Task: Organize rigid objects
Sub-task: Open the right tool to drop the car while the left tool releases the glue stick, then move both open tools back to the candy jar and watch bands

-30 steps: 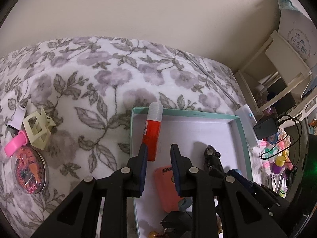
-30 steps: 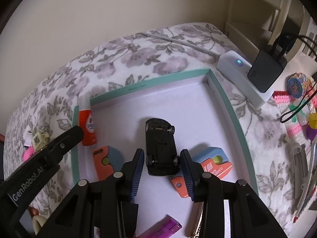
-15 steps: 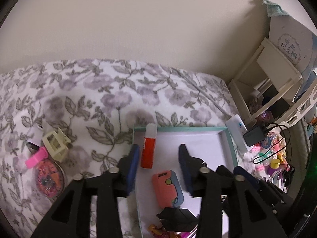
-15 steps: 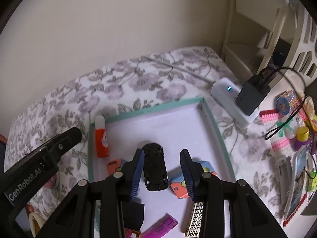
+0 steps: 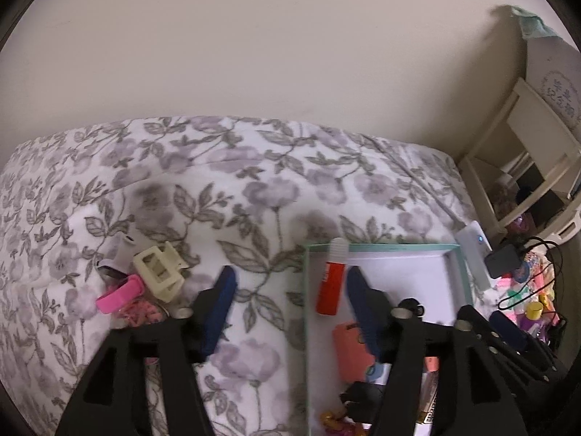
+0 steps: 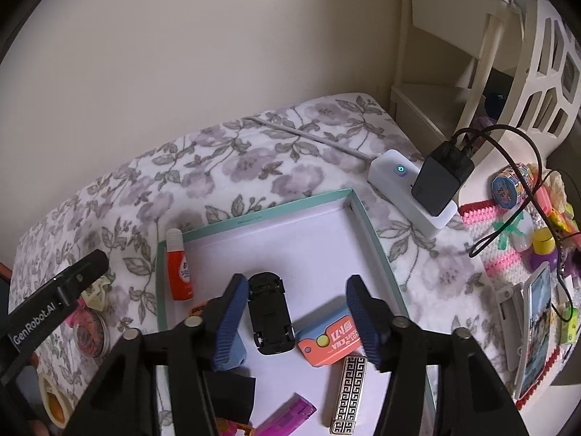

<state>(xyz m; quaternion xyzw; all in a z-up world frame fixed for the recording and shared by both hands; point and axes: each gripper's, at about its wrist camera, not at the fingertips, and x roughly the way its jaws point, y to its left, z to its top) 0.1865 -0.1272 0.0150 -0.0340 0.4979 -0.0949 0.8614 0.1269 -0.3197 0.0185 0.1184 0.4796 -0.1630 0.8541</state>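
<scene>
Between the right gripper's (image 6: pixel 296 318) opening, empty fingers lies the toy car (image 6: pixel 270 318), released into the tray (image 6: pixel 270 214). Left gripper (image 5: pixel 290 303) opens empty too, straddling the tray's left wall; the hair clip (image 5: pixel 159 270) waits on the blanket, far left.

Soft floral cloth cover (image 6: pixel 254 160), matt cardboard tray (image 6: pixel 276 214), glossy plastic toy car (image 6: pixel 270 312)

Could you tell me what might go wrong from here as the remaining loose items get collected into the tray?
The cream hair clip and pink clip lie tangled in one pile on the soft bedspread; a grab could catch both or push them in. The tray's near end is crowded around the toy car, so another drop might knock something. The charger cable nearby could snag.
</scene>
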